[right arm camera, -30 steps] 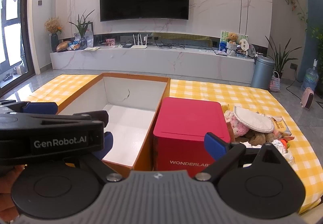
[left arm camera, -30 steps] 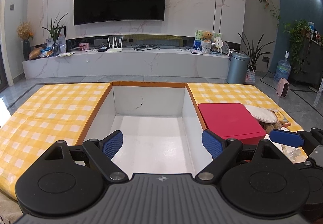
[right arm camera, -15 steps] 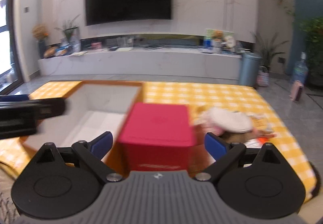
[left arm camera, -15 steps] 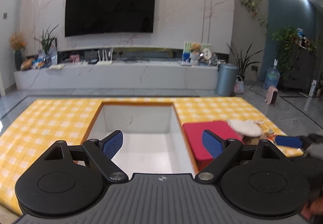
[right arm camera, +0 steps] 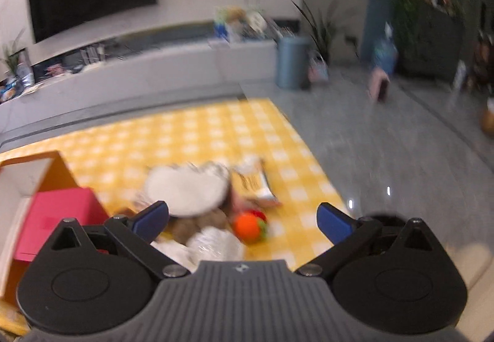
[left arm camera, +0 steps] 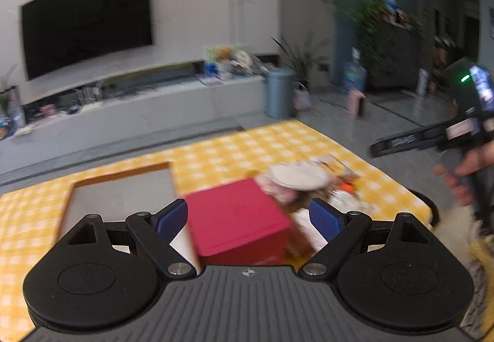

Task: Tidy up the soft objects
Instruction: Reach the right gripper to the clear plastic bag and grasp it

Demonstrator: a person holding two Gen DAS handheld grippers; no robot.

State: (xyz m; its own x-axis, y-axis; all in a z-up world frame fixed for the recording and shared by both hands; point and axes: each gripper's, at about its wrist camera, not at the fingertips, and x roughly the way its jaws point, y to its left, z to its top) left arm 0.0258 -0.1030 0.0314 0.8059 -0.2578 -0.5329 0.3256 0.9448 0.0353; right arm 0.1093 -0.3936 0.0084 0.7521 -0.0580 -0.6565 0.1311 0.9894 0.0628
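We've got both grippers tilted down: right gripper [right arm camera: 242,220] over the toy pile [right arm camera: 203,203], fingers opening w/ nothing between; left gripper [left arm camera: 248,218] above the red box [left arm camera: 237,218], fingers apart.

Yellow-white checked tablecloth [right arm camera: 191,138]; red box [left arm camera: 237,218]; orange toy [right arm camera: 247,226]; white round pad [right arm camera: 185,190]; blue gripper pads [left arm camera: 324,218]

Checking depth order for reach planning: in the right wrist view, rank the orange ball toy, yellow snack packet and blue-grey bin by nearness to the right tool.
1. Round orange ball toy, nearest, between the tips.
2. Flat yellow snack packet, just beyond it on the cloth.
3. Blue-grey cylindrical bin, farthest, on the floor by the TV bench.
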